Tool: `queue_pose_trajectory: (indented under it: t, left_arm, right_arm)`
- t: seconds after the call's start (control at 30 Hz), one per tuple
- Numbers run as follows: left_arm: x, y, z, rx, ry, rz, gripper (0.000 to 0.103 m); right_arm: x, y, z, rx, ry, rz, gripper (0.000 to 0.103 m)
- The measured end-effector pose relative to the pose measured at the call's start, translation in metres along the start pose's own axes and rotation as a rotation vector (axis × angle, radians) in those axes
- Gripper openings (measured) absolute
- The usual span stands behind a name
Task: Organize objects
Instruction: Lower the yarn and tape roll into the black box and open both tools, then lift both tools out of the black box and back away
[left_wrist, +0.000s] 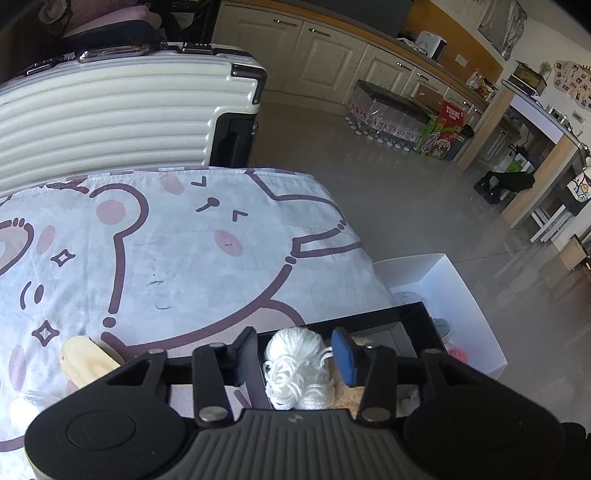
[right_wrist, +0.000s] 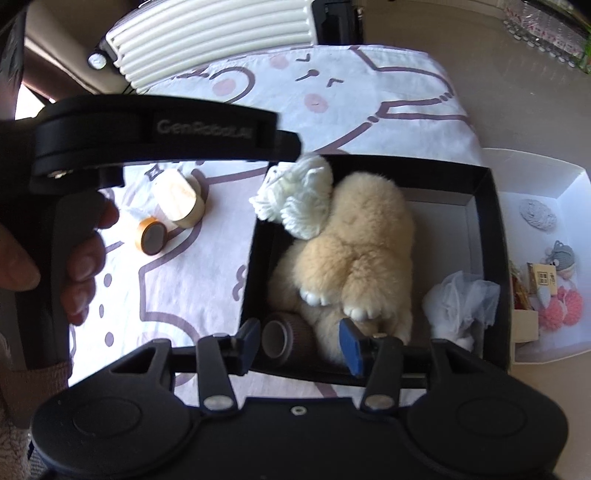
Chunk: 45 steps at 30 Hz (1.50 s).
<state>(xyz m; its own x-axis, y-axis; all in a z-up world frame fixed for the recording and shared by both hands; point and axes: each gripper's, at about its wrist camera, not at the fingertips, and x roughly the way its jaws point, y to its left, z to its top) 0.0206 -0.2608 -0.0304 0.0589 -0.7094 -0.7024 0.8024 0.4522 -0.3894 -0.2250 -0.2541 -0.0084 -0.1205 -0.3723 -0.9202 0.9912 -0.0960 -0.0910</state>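
A white yarn bundle (left_wrist: 299, 363), loose and loopy with strands spilling out, was seen sitting at the near left corner of a black box (right_wrist: 491, 236), draped partly over its rim and leaning against a fluffy cream plush toy (right_wrist: 354, 251) that took up most of the box. The left gripper (left_wrist: 293, 354) was held right above the yarn with its fingers spread apart on either side, nothing pinched between them. The right gripper (right_wrist: 301, 343) was parked over the near end of the box, fingers released too, with a small brown cup (right_wrist: 282, 338) lying on its side just past them. A roll of tape (right_wrist: 150, 236) and a round wooden lid (right_wrist: 181, 199) were left on the cartoon-print surface (right_wrist: 369, 96) beside the box, and a white tray (right_wrist: 554, 177) of little crocheted bits was tucked on the far side. A white ribbed suitcase (left_wrist: 110, 118) was stood behind it all.
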Motion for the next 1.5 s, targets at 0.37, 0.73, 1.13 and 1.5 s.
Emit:
queue_pose_trajectory:
  t: [0.37,0.73,1.13,1.5]
  left_arm:
    - [0.029,-0.020,-0.011,0.086,0.096,-0.006,0.024]
    - [0.038,-0.017,-0.019,0.117,0.133,0.052,0.023]
    - [0.010,-0.025,-0.021,0.169,0.136,0.108,0.037]
    - [-0.020,-0.022,-0.031,0.184,0.148,0.203,0.084]
  right_arm:
    - [-0.001,-0.012,0.002,0.034,-0.015,-0.012,0.044]
    - [-0.003,-0.014,0.002,0.034,-0.020,-0.017,0.042]
    - [-0.014,-0.007,-0.007,0.026,-0.034,-0.081,0.043]
    - [-0.030,0.000,-0.021,0.014,-0.064,-0.154,0.072]
